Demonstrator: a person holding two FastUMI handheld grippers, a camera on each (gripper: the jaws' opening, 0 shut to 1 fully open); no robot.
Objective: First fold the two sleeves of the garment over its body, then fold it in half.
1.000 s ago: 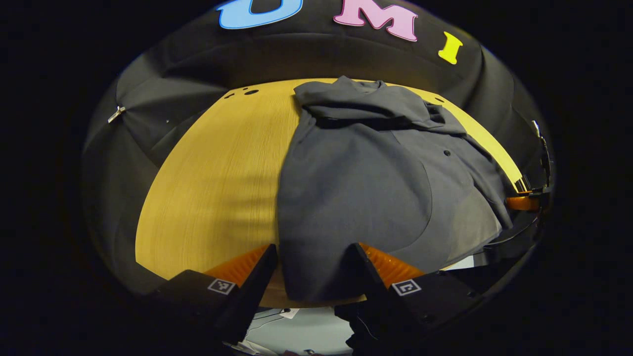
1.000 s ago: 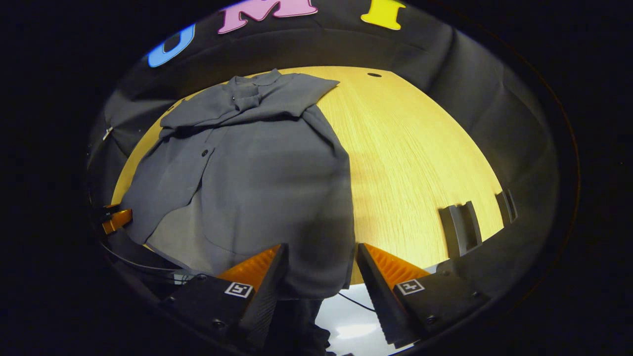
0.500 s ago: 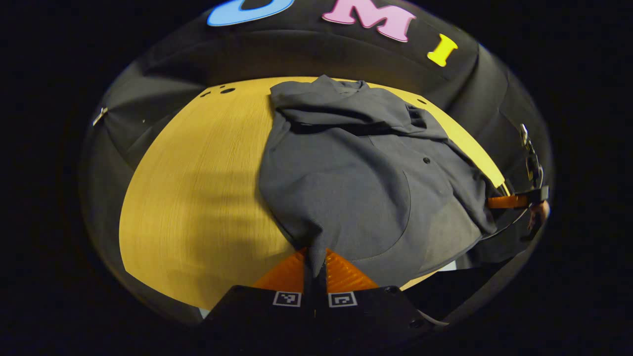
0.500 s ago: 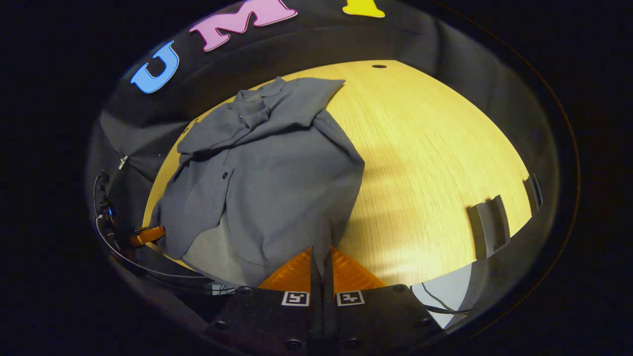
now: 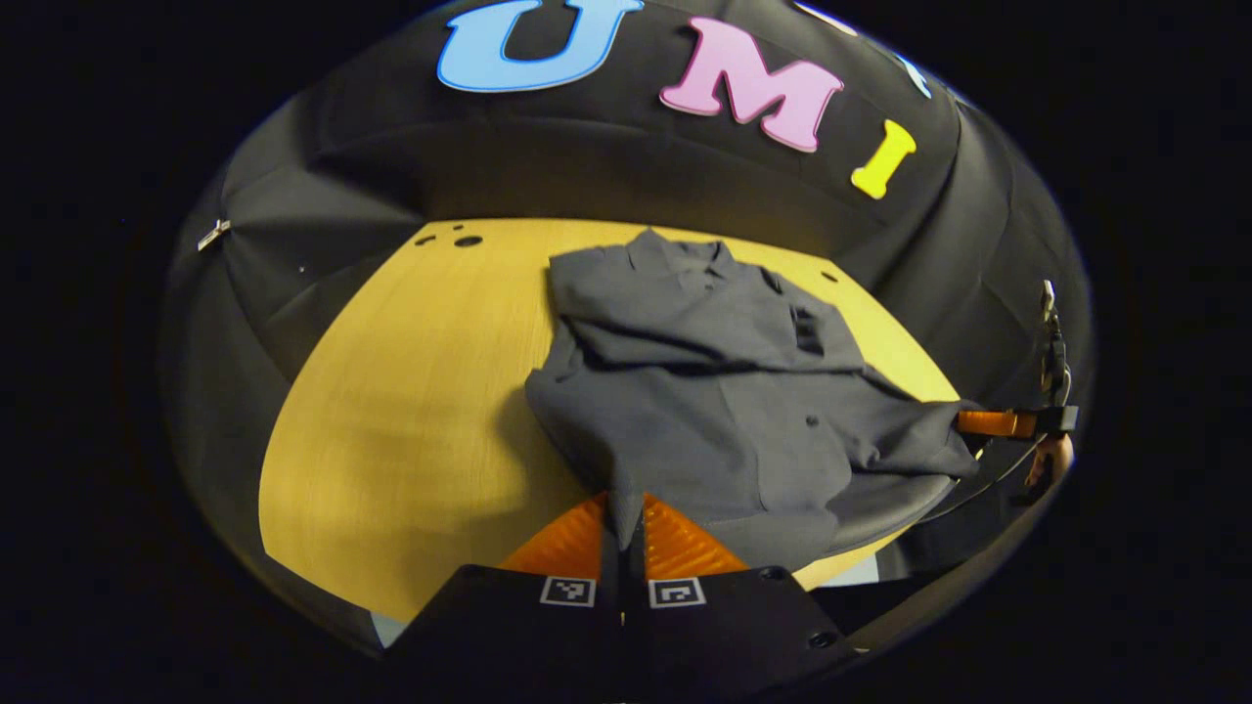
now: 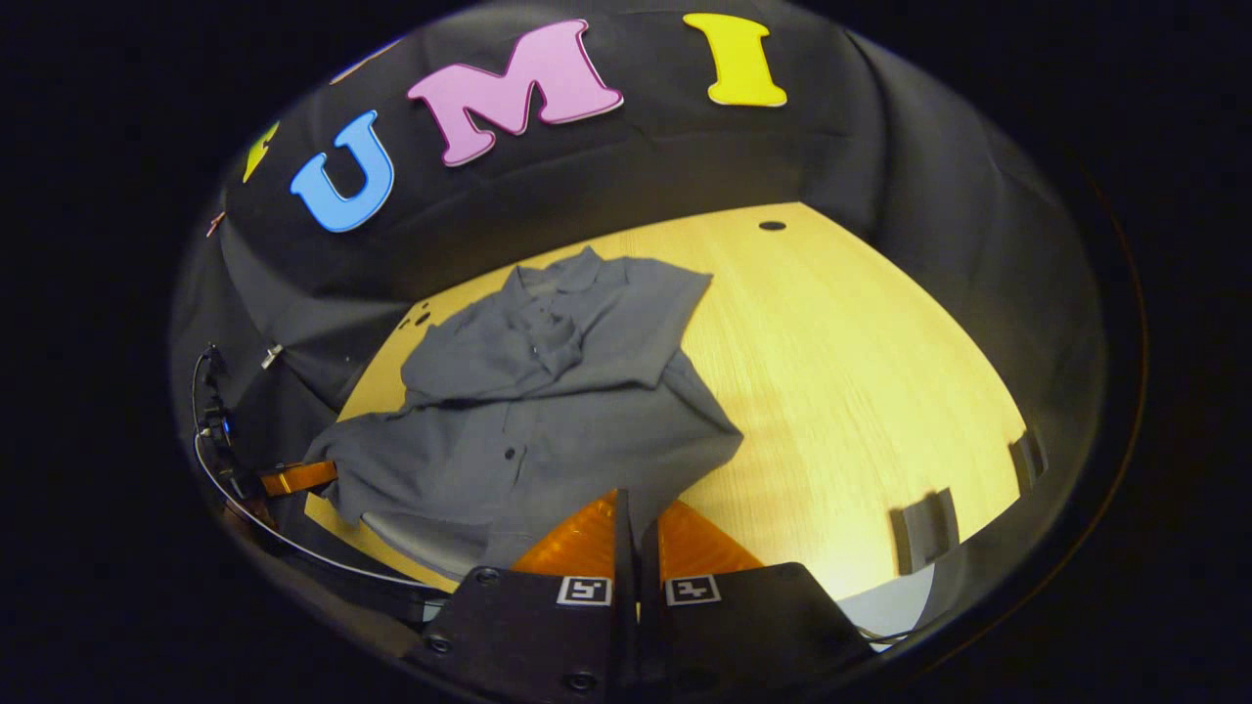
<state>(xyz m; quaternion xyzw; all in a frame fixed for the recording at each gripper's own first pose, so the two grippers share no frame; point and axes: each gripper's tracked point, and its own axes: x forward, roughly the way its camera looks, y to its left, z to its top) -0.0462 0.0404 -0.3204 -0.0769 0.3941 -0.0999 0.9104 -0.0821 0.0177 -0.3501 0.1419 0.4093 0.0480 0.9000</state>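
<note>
While both sleeves lie folded across the chest, the grey shirt (image 5: 714,391) sits on the yellow wooden table (image 5: 391,420), collar toward the booth's far wall, hem toward the near edge. Left gripper (image 5: 623,513) is closed tight on a pinch of the hem corner — both fingers pressed together with fabric rising from between them. Right gripper (image 6: 636,523) is likewise clamped on the opposite hem corner, cloth caught between its fingers.

In the left gripper view the shirt's lower part is lifted off the table and drawn into a ridge between the two pinched corners; the right gripper shows far off at the right edge, at the other hem corner, with a bit of a hand (image 5: 1047,460) behind it. In the right gripper view the left gripper (image 6: 293,479) shows small at the left, at the shirt's corner, with a cable (image 6: 293,552) curving below it.

Upper half of the shirt lies flat — collar and button placket visible. Two dark holders (image 6: 924,528) stand near the table's near right edge in the right gripper view, well apart from the shirt. Small holes (image 5: 468,241) mark the tabletop's far left part.
</note>
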